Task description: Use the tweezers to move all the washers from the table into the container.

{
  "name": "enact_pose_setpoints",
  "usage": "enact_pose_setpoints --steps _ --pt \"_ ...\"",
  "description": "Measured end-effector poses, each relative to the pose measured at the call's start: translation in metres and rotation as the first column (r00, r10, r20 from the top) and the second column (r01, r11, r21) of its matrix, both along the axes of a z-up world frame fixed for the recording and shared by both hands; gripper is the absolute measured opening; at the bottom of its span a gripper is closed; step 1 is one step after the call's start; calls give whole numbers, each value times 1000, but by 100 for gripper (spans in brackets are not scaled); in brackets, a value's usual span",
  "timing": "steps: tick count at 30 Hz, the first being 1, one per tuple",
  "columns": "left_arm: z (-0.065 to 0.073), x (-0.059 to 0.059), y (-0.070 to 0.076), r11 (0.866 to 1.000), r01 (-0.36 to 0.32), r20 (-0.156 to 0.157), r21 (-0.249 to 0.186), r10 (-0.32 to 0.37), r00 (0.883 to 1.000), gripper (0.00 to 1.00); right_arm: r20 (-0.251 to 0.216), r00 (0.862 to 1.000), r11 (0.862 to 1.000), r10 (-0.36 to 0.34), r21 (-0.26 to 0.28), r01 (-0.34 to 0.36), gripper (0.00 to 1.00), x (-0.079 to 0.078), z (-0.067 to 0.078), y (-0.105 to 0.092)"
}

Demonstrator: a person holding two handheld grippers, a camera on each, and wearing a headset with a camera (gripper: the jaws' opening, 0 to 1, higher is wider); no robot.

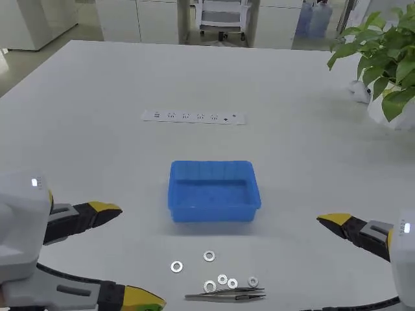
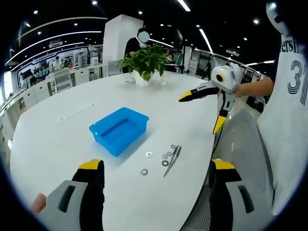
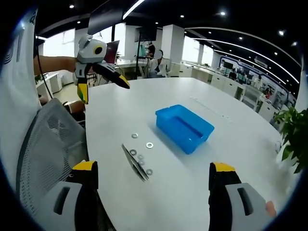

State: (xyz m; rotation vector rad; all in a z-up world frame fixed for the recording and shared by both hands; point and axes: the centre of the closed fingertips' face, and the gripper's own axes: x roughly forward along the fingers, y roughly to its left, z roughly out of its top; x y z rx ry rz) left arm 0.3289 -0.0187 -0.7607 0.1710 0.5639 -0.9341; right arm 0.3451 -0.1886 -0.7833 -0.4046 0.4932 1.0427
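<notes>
A blue container (image 1: 214,191) stands open and empty mid-table. Several metal washers (image 1: 222,279) lie in front of it near the table's front edge, two of them a little apart (image 1: 176,266). Silver tweezers (image 1: 225,295) lie flat just below the cluster, touching nothing but the table. My left gripper (image 1: 133,254) hovers open at the left, well clear of the washers. My right gripper (image 3: 154,168) is open too, off to the right of them, with the tweezers (image 3: 134,163) and container (image 3: 184,126) ahead. Nothing is held between either pair of jaws.
A white power strip (image 1: 193,117) lies flat behind the container. A potted plant (image 1: 386,58) stands at the table's far right. A mesh chair (image 3: 43,144) sits at the near edge beside the person. Bare tabletop surrounds the container.
</notes>
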Motion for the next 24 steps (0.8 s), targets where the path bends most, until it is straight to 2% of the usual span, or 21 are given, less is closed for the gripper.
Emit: enact_pose_setpoints --steps 6,10,14,20,24 --pt "-4 -1 3 1000 -4 -10 11 4 1000 95 -8 1000 1000 4 -12 -4 95 -1 -2 0" --pt "0 -1 2 1000 -16 -8 -22 16 1000 95 -3 1000 1000 8 -19 -8 95 -1 -2 1" --pt "-2 0 5 1000 -16 -9 -3 16 1000 95 0 1000 999 13 -31 -13 94 0 -3 1" --pt "-2 1 5 1000 -17 -13 -14 17 1000 95 0 1000 999 15 -31 -16 94 0 -3 1" --pt "-6 0 6 1000 -2 -17 16 2 1000 95 -7 1000 999 10 -34 -10 94 1 -5 -1"
